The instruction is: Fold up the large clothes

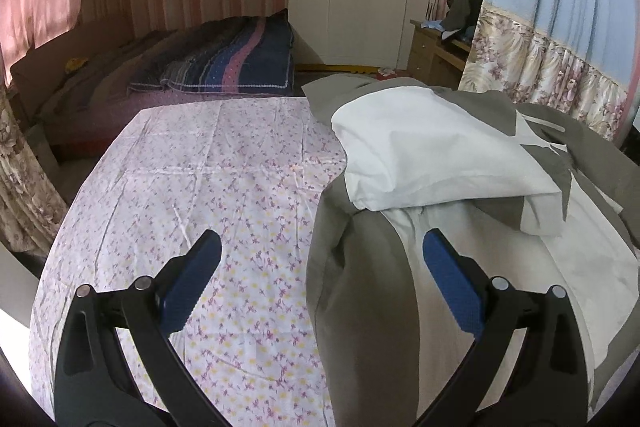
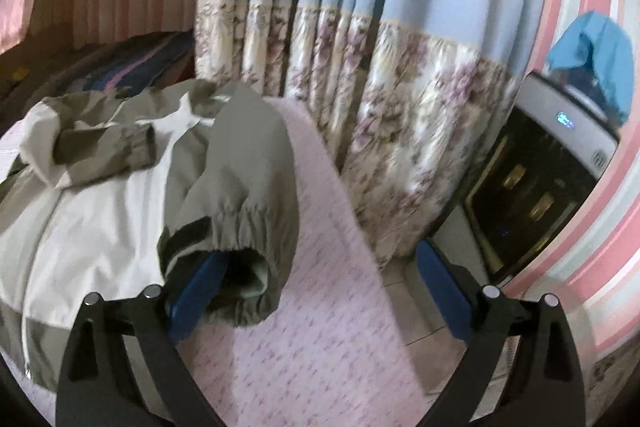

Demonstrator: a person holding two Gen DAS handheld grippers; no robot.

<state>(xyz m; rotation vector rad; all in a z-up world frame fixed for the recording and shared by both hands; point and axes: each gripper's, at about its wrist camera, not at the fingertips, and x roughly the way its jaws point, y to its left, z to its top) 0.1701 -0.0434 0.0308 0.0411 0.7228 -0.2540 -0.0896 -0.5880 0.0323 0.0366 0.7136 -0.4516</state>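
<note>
With the jacket (image 1: 420, 155) heaped in the right half of the left wrist view on the flowered sheet (image 1: 200, 187), both sleeves look folded in, and the left gripper (image 1: 320, 291) and right gripper (image 2: 316, 291), fingers apart and empty, must next grasp an edge.

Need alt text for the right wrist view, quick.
The right gripper stands open over a floral sheet, an olive elastic sleeve cuff draped over its left finger. The olive-and-white jacket lies left; a floral curtain hangs behind.
</note>
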